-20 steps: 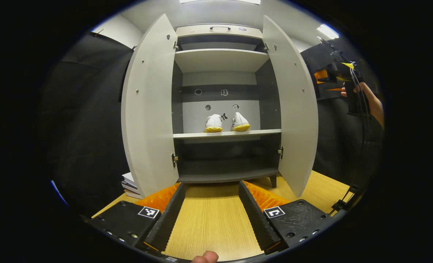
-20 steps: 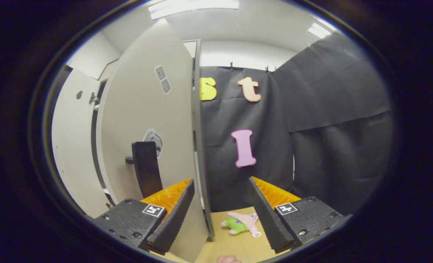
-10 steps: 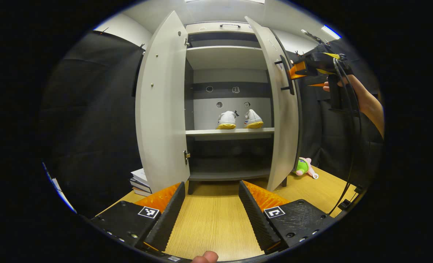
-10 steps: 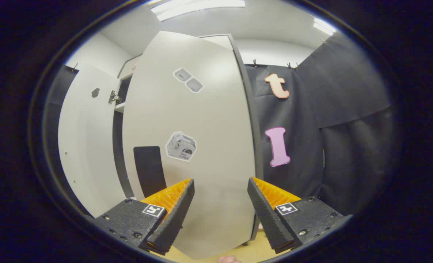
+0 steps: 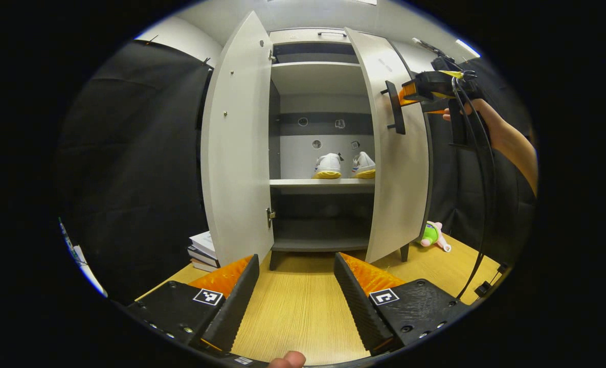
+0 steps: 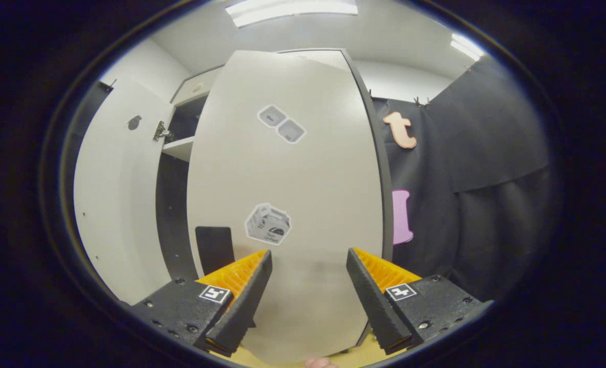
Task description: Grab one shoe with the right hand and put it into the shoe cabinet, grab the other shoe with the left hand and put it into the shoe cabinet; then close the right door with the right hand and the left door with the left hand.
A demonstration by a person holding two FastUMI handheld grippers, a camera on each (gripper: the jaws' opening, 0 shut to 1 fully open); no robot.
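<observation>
Two white shoes with yellow soles (image 5: pixel 328 167) (image 5: pixel 364 165) stand side by side on the middle shelf of the shoe cabinet (image 5: pixel 318 82). Its left door (image 5: pixel 239 148) stands wide open. The right door (image 5: pixel 400 168) (image 6: pixel 287 204) is partly swung in, and carries a dark handle (image 5: pixel 396 106) (image 6: pixel 216 248). My right gripper (image 5: pixel 410 94) (image 6: pixel 307 291) is open, its fingertips against the door's outer face beside the handle. My left gripper (image 5: pixel 295 299) is open over the wooden floor in front of the cabinet, holding nothing.
A stack of books (image 5: pixel 203 250) lies left of the cabinet, behind the left door. A small green and pink plush toy (image 5: pixel 431 235) lies on the floor at the cabinet's right. Black cloth walls both sides. A cable (image 5: pixel 484 204) hangs from the right gripper.
The right door has swung further toward shut, pushed by my right gripper, and now covers part of the right shoe. The left gripper's view has drifted left.
</observation>
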